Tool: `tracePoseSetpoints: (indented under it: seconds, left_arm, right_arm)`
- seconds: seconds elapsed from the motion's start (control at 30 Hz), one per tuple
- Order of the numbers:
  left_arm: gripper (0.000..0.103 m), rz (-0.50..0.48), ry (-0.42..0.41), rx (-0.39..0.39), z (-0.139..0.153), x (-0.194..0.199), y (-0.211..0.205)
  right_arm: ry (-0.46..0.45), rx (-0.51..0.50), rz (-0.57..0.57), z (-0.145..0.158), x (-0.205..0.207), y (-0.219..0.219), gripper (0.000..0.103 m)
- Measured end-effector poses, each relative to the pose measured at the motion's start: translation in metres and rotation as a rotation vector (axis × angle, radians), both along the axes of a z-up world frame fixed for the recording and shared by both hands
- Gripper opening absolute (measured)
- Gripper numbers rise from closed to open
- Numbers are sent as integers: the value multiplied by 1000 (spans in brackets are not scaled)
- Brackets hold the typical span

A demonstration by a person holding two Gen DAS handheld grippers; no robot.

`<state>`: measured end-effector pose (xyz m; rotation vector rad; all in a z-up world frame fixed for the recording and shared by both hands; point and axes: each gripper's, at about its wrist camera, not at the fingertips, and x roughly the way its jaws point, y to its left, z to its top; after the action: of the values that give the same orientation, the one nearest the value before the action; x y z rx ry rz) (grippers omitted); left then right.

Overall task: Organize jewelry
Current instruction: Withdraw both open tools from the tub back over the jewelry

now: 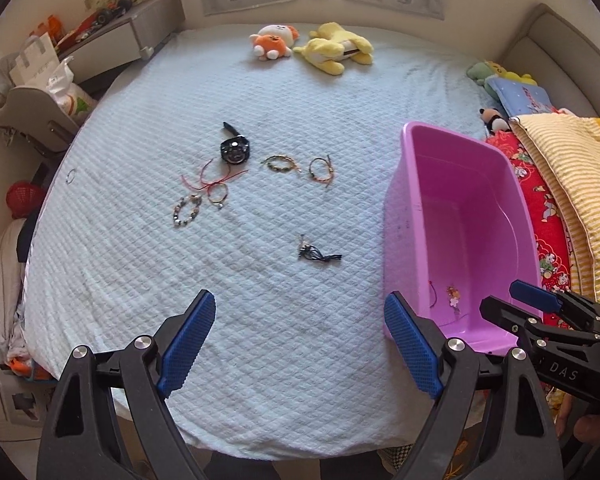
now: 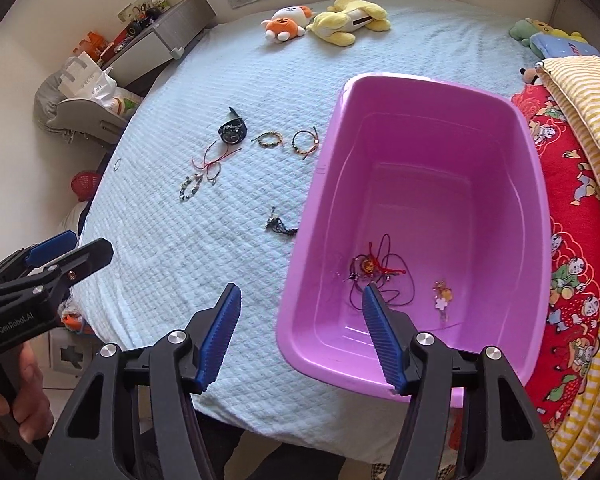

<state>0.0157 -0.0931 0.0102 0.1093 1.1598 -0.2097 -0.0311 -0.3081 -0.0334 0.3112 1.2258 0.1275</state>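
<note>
Loose jewelry lies on the pale blue bedspread [image 1: 300, 100]: a black watch [image 1: 234, 150], a red string bracelet [image 1: 212, 178], a beaded bracelet [image 1: 186, 210], two braided bracelets [image 1: 280, 163] and a dark cord piece [image 1: 316, 254]. To their right stands a purple tub [image 2: 440, 184], and in it lie a tangle of red cords [image 2: 376, 268] and a flower charm [image 2: 442, 298]. My left gripper [image 1: 300, 300] hangs open and empty above the near bedspread, short of the dark cord piece. Over the tub's near left rim, my right gripper [image 2: 302, 290] is open with nothing in it.
Plush toys [image 1: 276, 42] lie at the far end of the bed. Folded quilts [image 1: 560, 184] are piled right of the tub. A nightstand [image 1: 120, 36] and bags stand off the bed's left side. A small ring [image 1: 71, 176] lies near the left edge.
</note>
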Motion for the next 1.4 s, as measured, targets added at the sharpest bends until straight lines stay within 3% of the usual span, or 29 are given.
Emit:
tracePoseSetpoints:
  seconds: [0.17, 0.27, 0.5, 0.73, 1.0, 1.27, 1.4]
  left_arm:
    - [86, 25, -23, -9, 0, 16, 59]
    - [88, -9, -46, -6, -1, 27, 91]
    - [95, -137, -95, -7, -11, 54, 156]
    - [95, -176, -55, 0, -35, 78, 200]
    - [97, -56, -64, 32, -68, 95, 221]
    - [97, -37, -103, 75, -110, 103, 208]
    - [97, -25, -121, 58, -138, 110, 197]
  right_arm:
    - [-4, -23, 1, 1, 10, 54, 63]
    - [-4, -31, -26, 1, 16, 85, 63]
    - [31, -18, -208, -8, 22, 148, 64]
    - [37, -23, -315, -13, 19, 188, 64]
    - [47, -82, -307, -40, 15, 192, 68]
    - [6, -89, -299, -93, 41, 176, 68]
    - [-20, -112, -280, -123, 57, 169, 68]
